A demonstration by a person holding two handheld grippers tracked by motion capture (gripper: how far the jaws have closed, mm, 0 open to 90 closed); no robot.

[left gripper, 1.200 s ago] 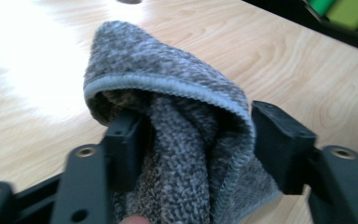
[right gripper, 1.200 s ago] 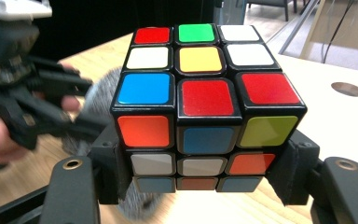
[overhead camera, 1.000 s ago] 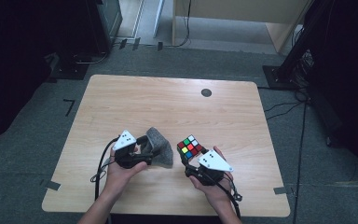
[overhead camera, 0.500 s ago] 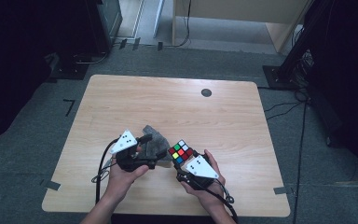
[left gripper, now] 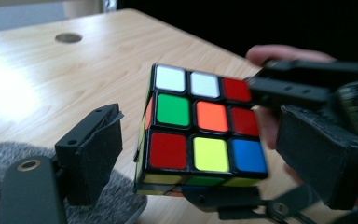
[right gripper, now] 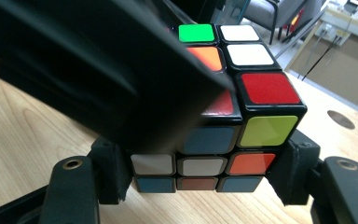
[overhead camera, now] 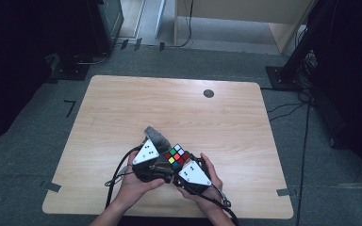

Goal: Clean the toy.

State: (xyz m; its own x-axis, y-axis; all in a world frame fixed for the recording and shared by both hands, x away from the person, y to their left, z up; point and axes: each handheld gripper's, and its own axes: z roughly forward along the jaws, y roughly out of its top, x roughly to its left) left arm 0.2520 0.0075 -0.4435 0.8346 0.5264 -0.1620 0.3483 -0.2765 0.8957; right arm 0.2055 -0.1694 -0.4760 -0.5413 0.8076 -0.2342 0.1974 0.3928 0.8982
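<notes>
- Right gripper (overhead camera: 183,161): jaws closed on the lower layer of the Rubik's cube (overhead camera: 176,156), which is held just above the wooden table (overhead camera: 226,122).
- Left gripper (overhead camera: 162,162): jaws have just been opening; the cube is flanked, apparently untouched.
- Grey cloth (overhead camera: 156,136): lies beneath the left gripper.

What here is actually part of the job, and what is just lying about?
In use: puzzle cube, clamped in the right gripper; left gripper, jaws apart around the cube.

Lying about: grey cloth beside the cube; round dark disc at the table's far side.
</notes>
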